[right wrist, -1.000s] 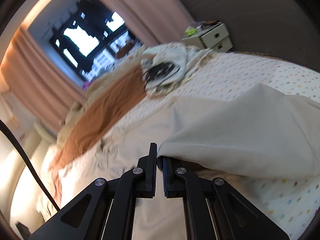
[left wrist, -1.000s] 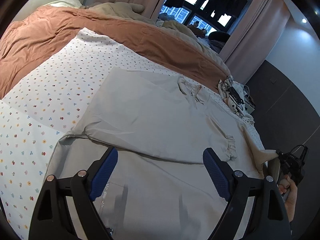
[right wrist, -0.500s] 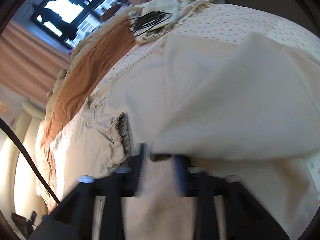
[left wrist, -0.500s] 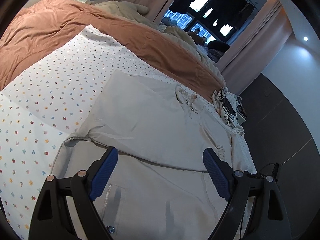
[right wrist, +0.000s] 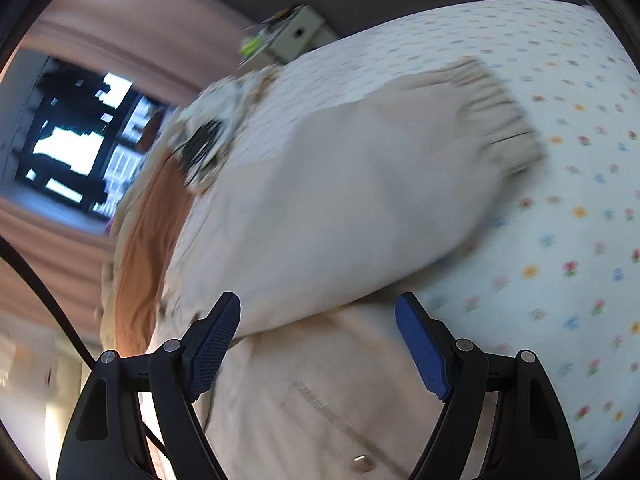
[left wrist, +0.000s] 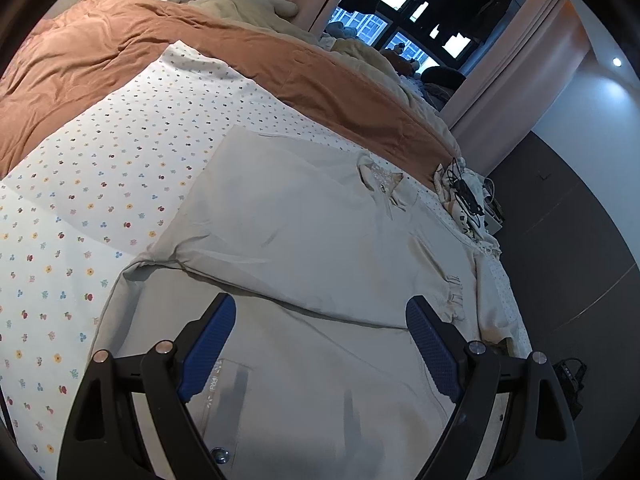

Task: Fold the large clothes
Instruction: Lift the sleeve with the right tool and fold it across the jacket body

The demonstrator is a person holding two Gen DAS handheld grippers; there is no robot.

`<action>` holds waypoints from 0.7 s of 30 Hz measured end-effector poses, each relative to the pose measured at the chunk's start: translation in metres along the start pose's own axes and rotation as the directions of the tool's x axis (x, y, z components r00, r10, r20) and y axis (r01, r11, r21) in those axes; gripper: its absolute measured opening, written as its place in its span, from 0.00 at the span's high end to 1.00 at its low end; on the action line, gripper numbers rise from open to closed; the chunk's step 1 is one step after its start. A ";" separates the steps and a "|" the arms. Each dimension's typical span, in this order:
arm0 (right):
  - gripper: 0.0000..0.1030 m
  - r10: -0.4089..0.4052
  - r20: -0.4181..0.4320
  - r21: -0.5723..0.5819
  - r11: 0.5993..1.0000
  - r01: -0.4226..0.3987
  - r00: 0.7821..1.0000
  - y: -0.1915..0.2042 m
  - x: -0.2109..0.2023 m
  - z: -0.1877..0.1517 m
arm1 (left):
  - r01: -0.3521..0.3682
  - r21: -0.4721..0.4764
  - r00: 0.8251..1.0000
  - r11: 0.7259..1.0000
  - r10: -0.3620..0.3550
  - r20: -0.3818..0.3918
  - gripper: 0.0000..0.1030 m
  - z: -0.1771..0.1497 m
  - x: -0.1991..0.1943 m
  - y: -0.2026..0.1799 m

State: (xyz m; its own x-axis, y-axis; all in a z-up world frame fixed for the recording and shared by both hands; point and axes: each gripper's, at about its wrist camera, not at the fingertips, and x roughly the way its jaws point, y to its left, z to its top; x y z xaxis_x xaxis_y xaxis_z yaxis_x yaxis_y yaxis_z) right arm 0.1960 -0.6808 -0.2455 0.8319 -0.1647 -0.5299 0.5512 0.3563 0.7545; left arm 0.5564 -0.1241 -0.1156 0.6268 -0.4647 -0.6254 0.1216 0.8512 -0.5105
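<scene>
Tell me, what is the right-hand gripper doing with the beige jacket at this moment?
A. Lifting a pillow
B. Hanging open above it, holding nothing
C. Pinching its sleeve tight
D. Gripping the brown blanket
B: the right gripper has its blue pads spread wide apart over the beige jacket, with no cloth between them.

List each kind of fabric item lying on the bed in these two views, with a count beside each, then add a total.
Beige jacket, partly folded: 1
Rust-brown blanket: 1
Flower-print sheet: 1
Cream cloth bundle with black cables on it: 1
Total: 4
Both the left gripper and the right gripper have open jaws and hold nothing.
</scene>
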 end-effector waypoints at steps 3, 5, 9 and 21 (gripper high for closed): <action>0.23 -0.017 0.030 0.030 0.999 0.016 0.999 -0.012 0.005 0.007 | -0.012 0.002 1.000 1.000 0.012 -0.008 0.14 -0.002 0.004 0.000; 0.24 -0.022 0.031 0.070 0.997 0.019 0.999 -0.020 0.012 0.009 | -0.018 0.008 1.000 1.000 0.018 -0.013 0.14 -0.003 0.006 0.000; 0.27 0.028 0.072 0.132 0.991 -0.037 0.997 -0.028 0.015 0.010 | -0.026 0.016 0.999 1.000 0.027 -0.022 0.14 -0.005 0.010 -0.002; 0.96 0.035 0.160 0.102 0.993 -0.052 0.986 -0.039 -0.008 -0.002 | -0.021 0.018 0.998 1.000 0.022 -0.051 0.14 -0.005 0.015 -0.001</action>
State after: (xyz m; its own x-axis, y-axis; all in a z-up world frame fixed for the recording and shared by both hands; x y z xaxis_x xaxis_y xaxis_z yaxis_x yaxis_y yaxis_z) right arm 0.1677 -0.6914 -0.2710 0.8503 -0.2972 -0.4344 0.5110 0.2683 0.8167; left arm 0.5616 -0.1334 -0.1272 0.5895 -0.4578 -0.6655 0.1224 0.8650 -0.4867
